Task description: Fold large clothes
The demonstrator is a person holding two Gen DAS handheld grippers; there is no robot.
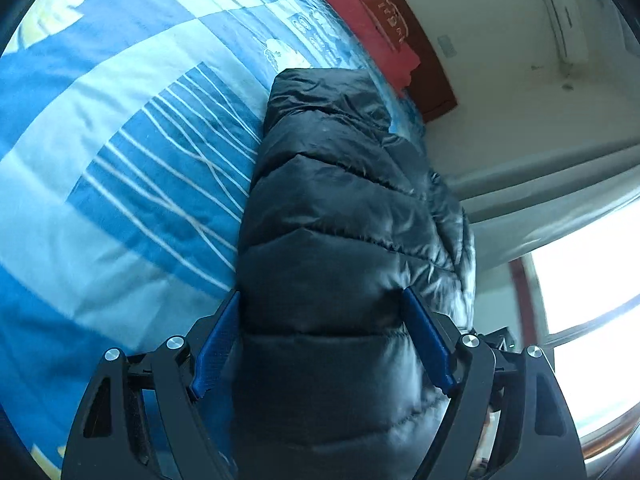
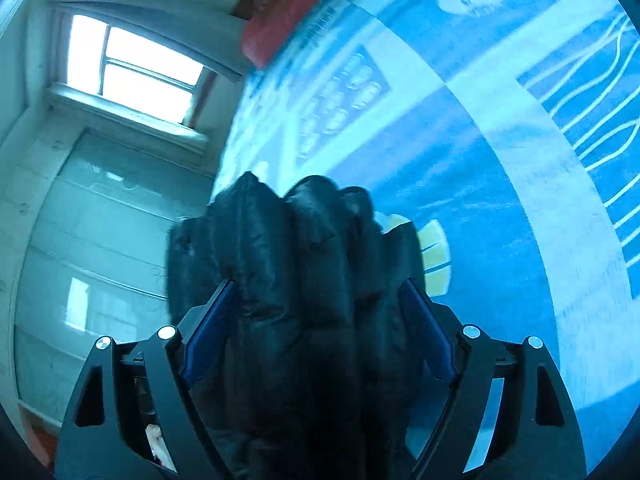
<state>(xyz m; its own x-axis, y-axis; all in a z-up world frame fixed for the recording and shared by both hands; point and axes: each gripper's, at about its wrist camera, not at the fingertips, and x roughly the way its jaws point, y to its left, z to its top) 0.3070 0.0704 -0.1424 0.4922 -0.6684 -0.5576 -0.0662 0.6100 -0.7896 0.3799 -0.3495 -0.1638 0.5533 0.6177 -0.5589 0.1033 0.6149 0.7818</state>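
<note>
A dark padded jacket (image 1: pixel 340 184) lies folded into a long thick bundle near the edge of the bed, its quilted panels running away from me. My left gripper (image 1: pixel 322 294) is shut on its near end, with a blue pad pressed into each side of the bundle. In the right wrist view the same jacket (image 2: pixel 304 224) bulges up in thick folds between the fingers. My right gripper (image 2: pixel 316 283) is shut on it, and the fabric spreads wider beyond the pads. The part of the jacket under each gripper is hidden.
A blue patterned bedsheet (image 1: pixel 120 160) (image 2: pixel 480 140) covers the bed. A red pillow (image 1: pixel 360 20) (image 2: pixel 272 36) lies by the brown headboard (image 1: pixel 424 64). Beyond the bed's edge are a bright window (image 1: pixel 592 280) (image 2: pixel 132 68), a wall air conditioner (image 1: pixel 560 20) and a pale tiled floor (image 2: pixel 100 260).
</note>
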